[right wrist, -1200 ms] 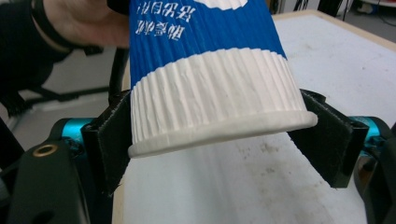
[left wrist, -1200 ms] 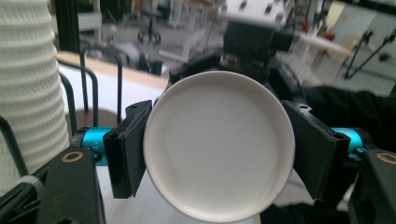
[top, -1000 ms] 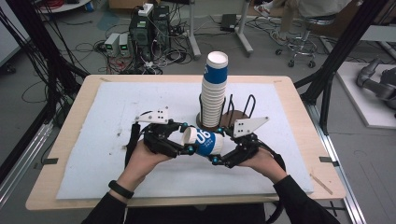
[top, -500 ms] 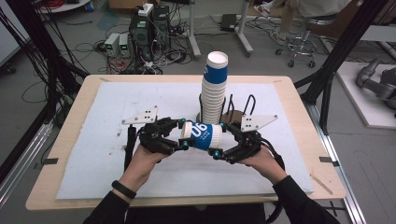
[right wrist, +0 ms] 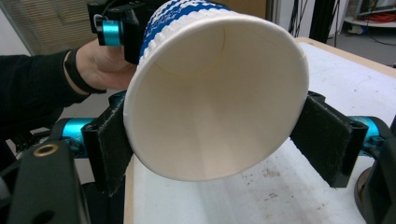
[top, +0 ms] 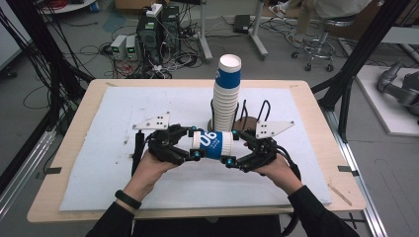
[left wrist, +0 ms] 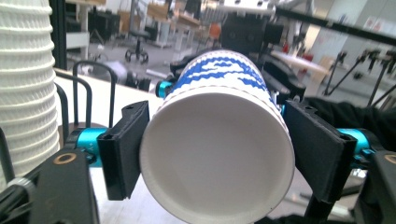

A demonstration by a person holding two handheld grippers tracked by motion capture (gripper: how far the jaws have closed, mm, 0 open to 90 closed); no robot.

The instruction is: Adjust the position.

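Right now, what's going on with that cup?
A person holds one paper cup on its side above the table, between the left tongs at its closed base and the right tongs at its open mouth. Both pairs of pads sit against it. The left jaws have just been opening and the right closing, so it looks like a pass rightward. A cup stack stands behind.

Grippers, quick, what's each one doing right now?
Left gripper: its jaws, just opening a little, hold the paper cup by its bottom end.
Right gripper: jaws just closing around the cup's open rim.
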